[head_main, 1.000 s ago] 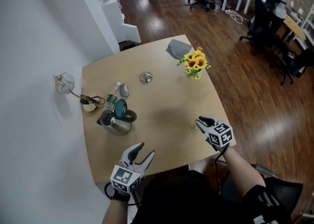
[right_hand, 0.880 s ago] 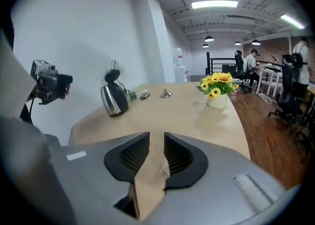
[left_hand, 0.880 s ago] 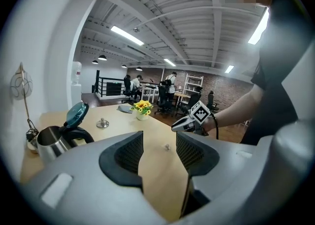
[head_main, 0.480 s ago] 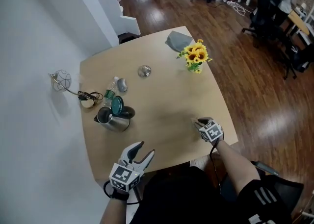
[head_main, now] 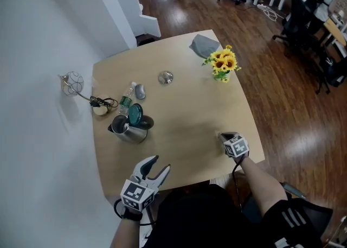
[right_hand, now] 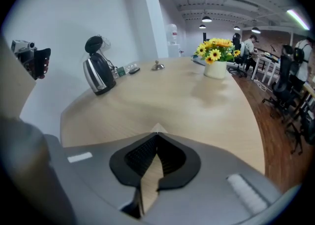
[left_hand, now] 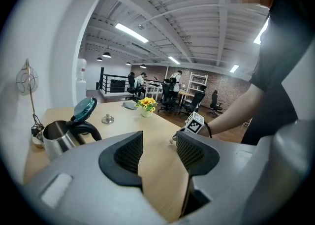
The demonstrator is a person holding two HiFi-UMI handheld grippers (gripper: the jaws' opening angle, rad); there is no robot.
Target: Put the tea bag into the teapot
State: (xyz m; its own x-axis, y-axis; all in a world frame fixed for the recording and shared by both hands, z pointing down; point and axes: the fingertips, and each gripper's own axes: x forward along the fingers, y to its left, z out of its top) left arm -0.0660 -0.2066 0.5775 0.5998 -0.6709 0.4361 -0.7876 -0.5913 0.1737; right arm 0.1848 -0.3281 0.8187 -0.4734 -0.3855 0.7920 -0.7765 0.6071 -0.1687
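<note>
The teapot (head_main: 129, 130) is a steel kettle with its teal lid tipped open, standing at the table's left side; it also shows as the kettle (left_hand: 59, 138) and the kettle (right_hand: 98, 76). My right gripper (head_main: 223, 135) rests low on the table near the front right edge. Its jaws are shut, and a small pale corner of the tea bag (right_hand: 157, 128) pokes out past the tips of the right gripper (right_hand: 157, 136). My left gripper (head_main: 155, 166) hovers at the front edge, open and empty, well short of the kettle; between the jaws of the left gripper (left_hand: 160, 152) only tabletop shows.
A vase of yellow flowers (head_main: 223, 65) and a grey cloth (head_main: 203, 46) sit at the far right. A small metal knob (head_main: 165, 77), a grey oval object (head_main: 140, 91) and a plastic bottle (head_main: 126, 99) lie beyond the kettle. A wire strainer (head_main: 73, 83) hangs by the wall.
My right gripper has come down onto the table near the front right edge and its jaws have come together. The left gripper has stayed put.
</note>
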